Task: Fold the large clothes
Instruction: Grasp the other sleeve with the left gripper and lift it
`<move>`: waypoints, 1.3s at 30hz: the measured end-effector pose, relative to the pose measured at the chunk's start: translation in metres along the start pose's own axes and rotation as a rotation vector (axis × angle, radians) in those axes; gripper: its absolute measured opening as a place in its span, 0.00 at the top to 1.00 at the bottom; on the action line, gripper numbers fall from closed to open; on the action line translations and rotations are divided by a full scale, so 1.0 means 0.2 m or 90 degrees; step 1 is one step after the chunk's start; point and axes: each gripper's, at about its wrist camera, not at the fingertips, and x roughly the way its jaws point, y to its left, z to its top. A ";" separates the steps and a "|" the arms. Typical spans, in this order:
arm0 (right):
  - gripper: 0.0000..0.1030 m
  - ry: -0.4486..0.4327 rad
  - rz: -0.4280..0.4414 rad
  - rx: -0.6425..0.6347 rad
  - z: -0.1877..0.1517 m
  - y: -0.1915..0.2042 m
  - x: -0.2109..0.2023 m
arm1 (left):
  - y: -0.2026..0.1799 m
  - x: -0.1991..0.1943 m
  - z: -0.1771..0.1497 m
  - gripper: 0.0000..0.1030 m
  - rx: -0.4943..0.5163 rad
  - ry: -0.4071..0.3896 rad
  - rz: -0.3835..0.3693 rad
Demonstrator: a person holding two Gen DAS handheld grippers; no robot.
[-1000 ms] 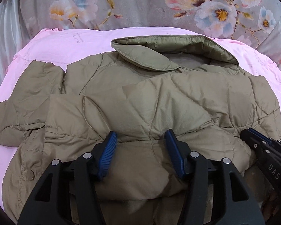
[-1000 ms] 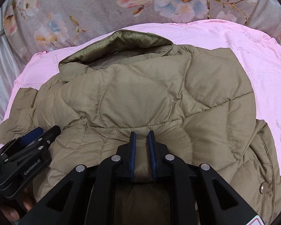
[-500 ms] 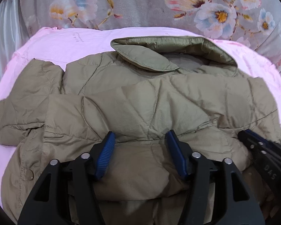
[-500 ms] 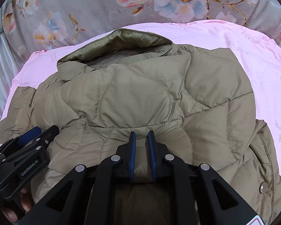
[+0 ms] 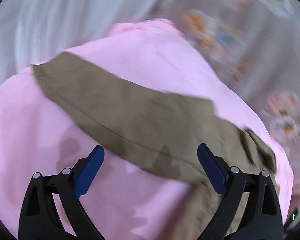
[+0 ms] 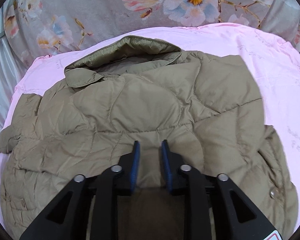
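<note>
An olive quilted jacket (image 6: 150, 104) lies folded on a pink sheet (image 6: 280, 70), collar (image 6: 130, 48) at the far side. My right gripper (image 6: 150, 143) sits on its near edge. Its jaws are opening, with a hump of jacket fabric loose between the blue pads (image 6: 135, 160). In the blurred left wrist view, my left gripper (image 5: 150, 149) is opening wide with nothing gripped. It hovers over the pink sheet (image 5: 40, 140) at the near edge of the jacket's sleeve (image 5: 130, 110), which stretches out to the left.
A grey floral blanket (image 6: 130, 6) lies beyond the pink sheet, and pale curtain fabric (image 5: 50, 20) hangs at the left. A metal snap (image 6: 272, 194) shows on the jacket's right edge.
My left gripper let go of the jacket's near edge, swung left to the sleeve and opened wide. My right gripper stayed in place and its pads parted from the pinched fold.
</note>
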 end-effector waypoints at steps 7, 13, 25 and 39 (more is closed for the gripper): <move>0.60 -0.010 0.023 -0.006 -0.08 0.07 -0.21 | 0.46 0.27 0.28 0.13 -0.155 0.031 0.104; 0.64 -0.001 0.059 -0.057 -0.01 0.26 -0.15 | 0.40 0.35 0.29 0.30 -0.150 0.019 0.106; 0.69 0.018 0.026 -0.095 -0.09 0.37 0.05 | 0.04 -0.02 0.38 0.96 -0.004 -0.077 0.027; 0.70 -0.029 0.052 -0.012 -0.16 0.23 -0.20 | -1.37 -0.80 -0.11 0.95 0.309 -0.093 -0.316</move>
